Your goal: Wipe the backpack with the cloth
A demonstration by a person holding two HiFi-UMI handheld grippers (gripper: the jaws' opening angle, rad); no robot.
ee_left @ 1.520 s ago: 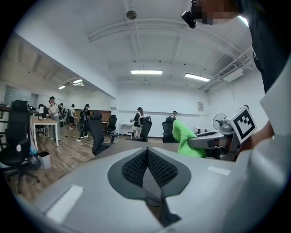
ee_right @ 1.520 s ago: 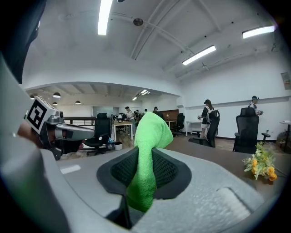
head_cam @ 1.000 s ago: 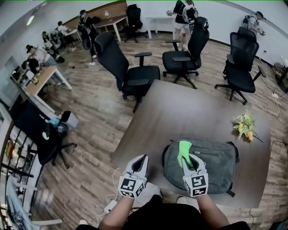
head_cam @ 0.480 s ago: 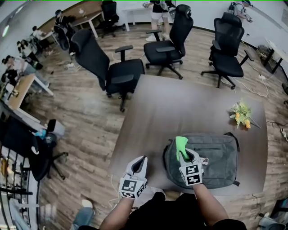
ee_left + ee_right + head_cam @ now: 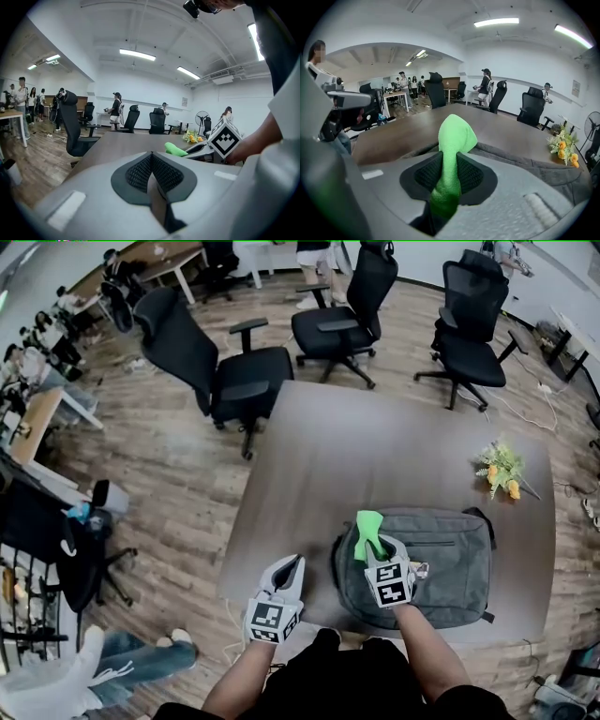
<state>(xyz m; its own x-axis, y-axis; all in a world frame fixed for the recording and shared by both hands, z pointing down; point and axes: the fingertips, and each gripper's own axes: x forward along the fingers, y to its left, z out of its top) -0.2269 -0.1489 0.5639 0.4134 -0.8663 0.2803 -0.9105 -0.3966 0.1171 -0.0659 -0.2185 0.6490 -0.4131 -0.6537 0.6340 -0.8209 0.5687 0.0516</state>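
1. Your right gripper (image 5: 374, 549) has its jaws closed on the green cloth (image 5: 367, 524). In the right gripper view the cloth is pinched between the two dark pads, and its free end stands up past the tips in a rounded fold.
2. You hold that gripper over the left end of the grey backpack (image 5: 450, 563), with the cloth's free end above the bag's far left corner. No view shows whether the cloth touches the fabric.
3. Your left gripper (image 5: 292, 566) has its jaws pressed fully together with nothing between them. In the left gripper view the two pads meet in a single line.
4. You hold the left gripper by the near left corner of the brown table (image 5: 375, 442), to the left of the backpack and apart from it.
5. You have the backpack lying flat on the table close to your edge, with a zip running across its upper face.
6. You can see a small bunch of yellow and green flowers (image 5: 502, 470) on the table beyond the backpack's right end, apart from it.
7. You have black office chairs (image 5: 230, 381) on the wooden floor past the table, and people stand and sit farther back in the room.
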